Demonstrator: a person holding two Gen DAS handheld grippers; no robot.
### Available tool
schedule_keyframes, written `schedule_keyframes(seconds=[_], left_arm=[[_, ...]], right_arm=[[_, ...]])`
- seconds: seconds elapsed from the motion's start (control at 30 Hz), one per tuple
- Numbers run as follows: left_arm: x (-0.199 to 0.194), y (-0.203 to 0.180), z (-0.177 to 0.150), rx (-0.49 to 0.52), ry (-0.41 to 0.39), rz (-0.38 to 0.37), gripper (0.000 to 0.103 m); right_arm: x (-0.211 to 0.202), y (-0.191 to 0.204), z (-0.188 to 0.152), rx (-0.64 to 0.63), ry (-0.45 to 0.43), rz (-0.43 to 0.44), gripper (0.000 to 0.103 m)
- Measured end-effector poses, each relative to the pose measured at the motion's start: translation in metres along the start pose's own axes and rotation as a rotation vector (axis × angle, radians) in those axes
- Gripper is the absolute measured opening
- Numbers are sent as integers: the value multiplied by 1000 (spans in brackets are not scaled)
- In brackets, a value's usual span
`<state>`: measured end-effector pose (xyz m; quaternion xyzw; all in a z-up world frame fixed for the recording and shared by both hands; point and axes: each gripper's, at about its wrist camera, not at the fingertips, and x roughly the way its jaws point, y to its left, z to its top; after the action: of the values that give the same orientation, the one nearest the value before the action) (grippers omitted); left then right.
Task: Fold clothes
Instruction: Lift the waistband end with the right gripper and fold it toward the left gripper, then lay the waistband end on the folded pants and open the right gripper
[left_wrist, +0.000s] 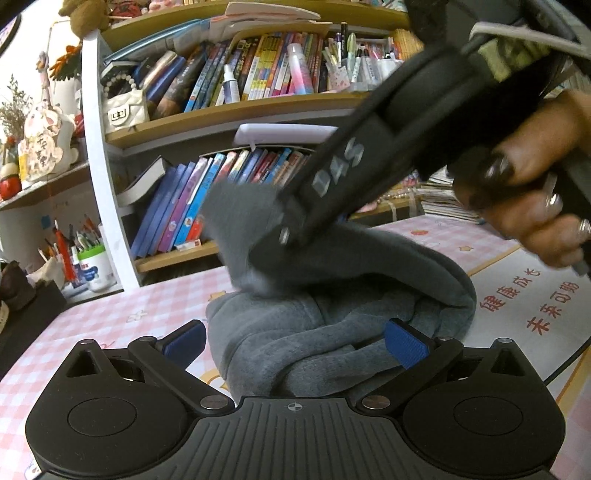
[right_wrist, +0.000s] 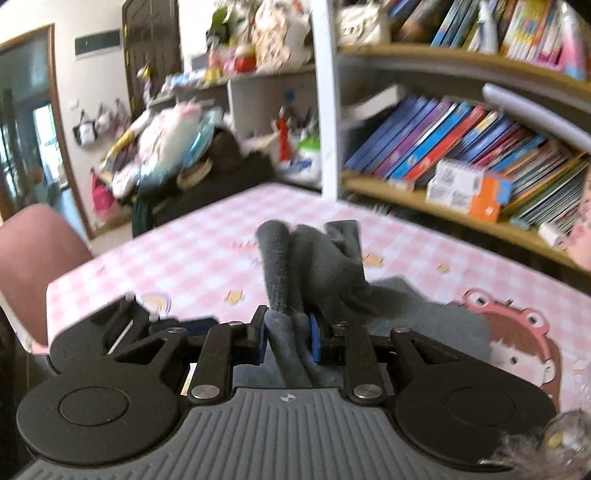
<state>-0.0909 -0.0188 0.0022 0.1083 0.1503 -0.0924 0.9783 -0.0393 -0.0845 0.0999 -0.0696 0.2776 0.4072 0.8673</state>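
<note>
A grey fleece garment (left_wrist: 295, 332) lies bunched on the pink checked tablecloth (left_wrist: 110, 325). My left gripper (left_wrist: 295, 343) is open, its blue pads (left_wrist: 404, 345) on either side of the garment's near folds. My right gripper (right_wrist: 287, 338) is shut on a bunched edge of the grey garment (right_wrist: 314, 258), which sticks up past the fingers. In the left wrist view the right gripper (left_wrist: 284, 232) comes in from the upper right, held by a hand (left_wrist: 535, 192), and lifts a flap of the garment over the pile.
A bookshelf full of books (left_wrist: 229, 74) stands behind the table. A pen holder and a white jar (left_wrist: 92, 266) sit at the left. A pink chair (right_wrist: 33, 251) stands at the table's left edge. A printed cartoon mat (right_wrist: 517, 339) covers the table on the right.
</note>
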Motion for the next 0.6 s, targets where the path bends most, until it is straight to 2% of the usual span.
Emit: schedule_keyframes(seconds=[0.17,0.23,0.3,0.4,0.47,0.6], left_arm=[[0,0,0,8,1,4,103],[0,0,0,12,0,5,103],[1,0,1,14,-1,3,103],[0,0,0,13,0,8,103],[0,0,0,12,-2,12,103],[-5,4,-1,-6,-30,9,103]], right_arm=[[14,-6,-8,79,80,74,33],[9,-11,-8,132,60,118,41],[0,-18,-10,197,29,176,54],[-14,-27,-12,289,-22,256,55],[-31,-36,-16,314,-86,254,60],[-61,-58,-31,347,-166,121,68]])
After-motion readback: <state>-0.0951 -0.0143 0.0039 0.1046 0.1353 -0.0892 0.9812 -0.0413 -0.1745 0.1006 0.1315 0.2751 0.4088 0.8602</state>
